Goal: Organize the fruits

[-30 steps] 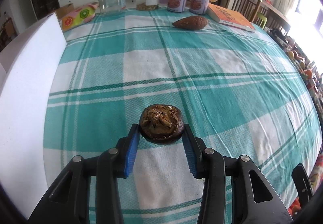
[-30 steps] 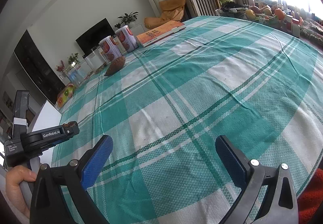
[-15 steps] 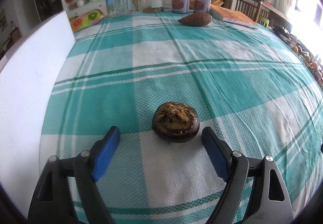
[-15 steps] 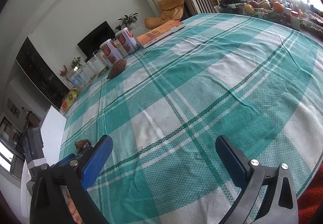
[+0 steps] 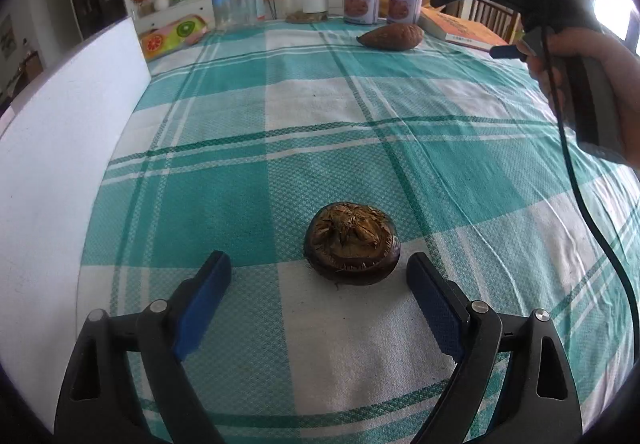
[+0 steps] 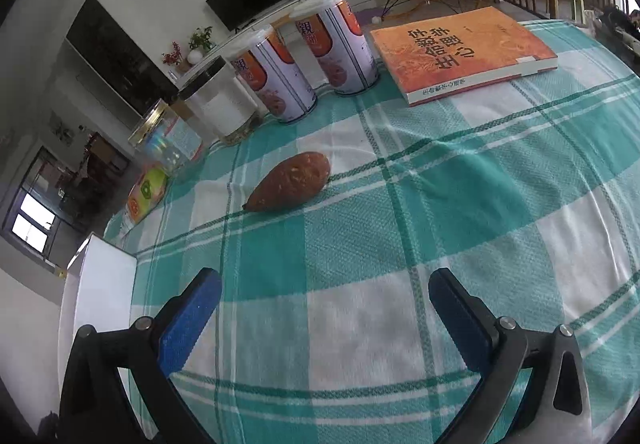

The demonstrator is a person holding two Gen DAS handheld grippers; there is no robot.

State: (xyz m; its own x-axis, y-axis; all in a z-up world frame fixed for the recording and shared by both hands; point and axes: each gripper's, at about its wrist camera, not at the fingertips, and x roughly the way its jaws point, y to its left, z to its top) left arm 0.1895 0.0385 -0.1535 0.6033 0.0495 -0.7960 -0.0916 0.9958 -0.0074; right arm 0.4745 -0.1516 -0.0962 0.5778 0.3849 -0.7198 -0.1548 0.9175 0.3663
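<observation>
Standing wide open, the left hand-held gripper (image 5: 318, 276) holds nothing; the dark round fruit (image 5: 351, 243) lies on the tabletop (image 5: 224, 184) between its fingers, untouched. The right hand-held gripper (image 6: 325, 294) is also spread and empty, facing the sweet potato (image 6: 290, 181).

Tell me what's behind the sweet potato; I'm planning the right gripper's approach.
Behind the sweet potato stand two printed cans and a black-lidded clear jar; an orange book lies farther right. The cloth directly behind it is hidden.
</observation>
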